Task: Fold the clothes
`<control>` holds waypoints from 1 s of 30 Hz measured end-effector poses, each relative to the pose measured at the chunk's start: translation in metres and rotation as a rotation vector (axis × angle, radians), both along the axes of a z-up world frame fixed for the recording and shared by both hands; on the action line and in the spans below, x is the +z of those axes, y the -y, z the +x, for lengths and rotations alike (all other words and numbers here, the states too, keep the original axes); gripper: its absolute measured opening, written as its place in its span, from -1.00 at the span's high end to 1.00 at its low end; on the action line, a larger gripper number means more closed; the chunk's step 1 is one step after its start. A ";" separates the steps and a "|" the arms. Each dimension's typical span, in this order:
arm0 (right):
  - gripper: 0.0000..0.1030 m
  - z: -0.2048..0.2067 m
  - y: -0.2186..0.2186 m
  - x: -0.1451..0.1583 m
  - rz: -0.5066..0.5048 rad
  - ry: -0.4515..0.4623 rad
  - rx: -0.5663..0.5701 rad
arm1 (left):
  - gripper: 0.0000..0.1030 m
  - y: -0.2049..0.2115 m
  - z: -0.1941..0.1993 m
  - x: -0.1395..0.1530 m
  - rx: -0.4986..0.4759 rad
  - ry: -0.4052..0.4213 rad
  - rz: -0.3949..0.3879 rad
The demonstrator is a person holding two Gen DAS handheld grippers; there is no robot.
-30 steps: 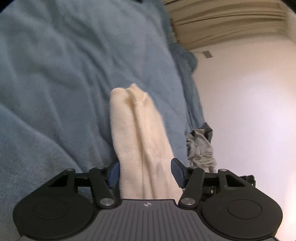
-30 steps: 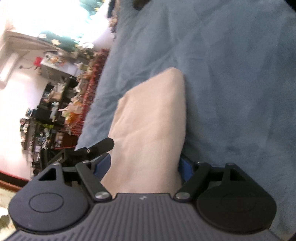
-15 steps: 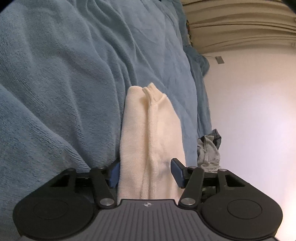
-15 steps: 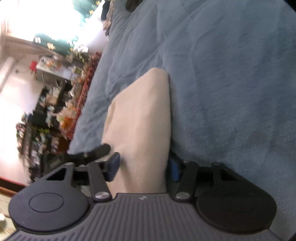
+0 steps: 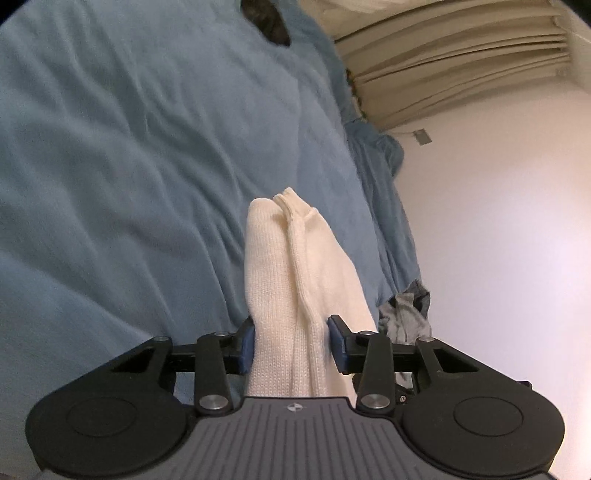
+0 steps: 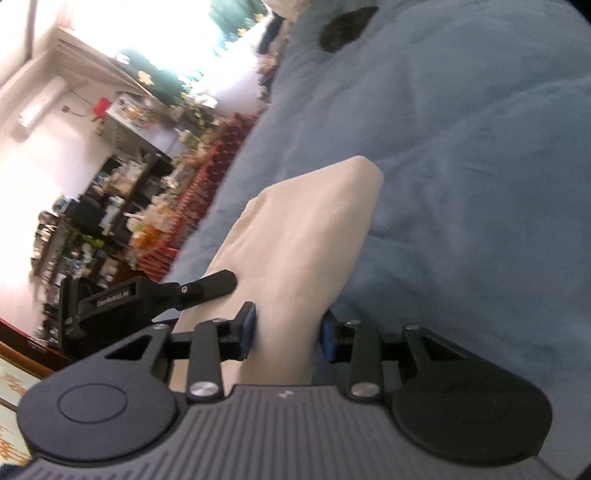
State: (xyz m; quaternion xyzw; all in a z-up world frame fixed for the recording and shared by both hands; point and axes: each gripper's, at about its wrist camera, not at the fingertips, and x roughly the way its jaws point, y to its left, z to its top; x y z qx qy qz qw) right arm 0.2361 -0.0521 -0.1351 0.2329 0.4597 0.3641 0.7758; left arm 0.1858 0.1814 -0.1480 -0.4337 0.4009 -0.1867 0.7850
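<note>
A cream knit garment (image 5: pixel 295 280), folded into a long narrow bundle, runs forward between the blue pads of my left gripper (image 5: pixel 291 341). The jaws are closing and the pads press on its sides. In the right wrist view the same cream garment (image 6: pixel 306 236) lies between the pads of my right gripper (image 6: pixel 288 332), whose jaws are also closing and squeeze it. Both ends are held just above the blue blanket (image 5: pixel 129 166). A black finger of the left gripper (image 6: pixel 207 286) shows beside the cloth in the right wrist view.
A crumpled grey garment (image 5: pixel 406 317) lies at the bed's right edge by the white wall (image 5: pixel 498 221). A dark object (image 6: pixel 347 26) rests far up the blanket. Cluttered shelves (image 6: pixel 122 206) stand beyond the bed's left side. Beige curtains (image 5: pixel 461 62) hang at the back.
Both pairs of jaws have narrowed onto the cream garment. Both grippers have shifted and risen a little with it, and more of the far blanket and the dark object has come into view.
</note>
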 end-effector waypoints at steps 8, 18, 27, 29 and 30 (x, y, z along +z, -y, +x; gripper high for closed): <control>0.25 0.002 -0.149 0.020 0.095 -0.001 0.012 | 0.25 -0.118 -0.004 0.048 0.067 0.035 0.169; 0.25 0.003 -0.406 0.005 0.169 -0.051 0.041 | 0.25 -0.283 -0.009 0.060 0.185 -0.020 0.287; 0.25 -0.013 -0.555 -0.047 0.074 -0.087 -0.018 | 0.26 -0.350 0.002 0.004 0.159 -0.127 0.249; 0.24 -0.014 -0.568 -0.065 0.062 -0.116 -0.020 | 0.26 -0.359 0.000 -0.011 0.156 -0.136 0.231; 0.22 -0.015 -0.568 -0.073 0.069 -0.129 -0.017 | 0.25 -0.363 -0.002 -0.018 0.154 -0.141 0.221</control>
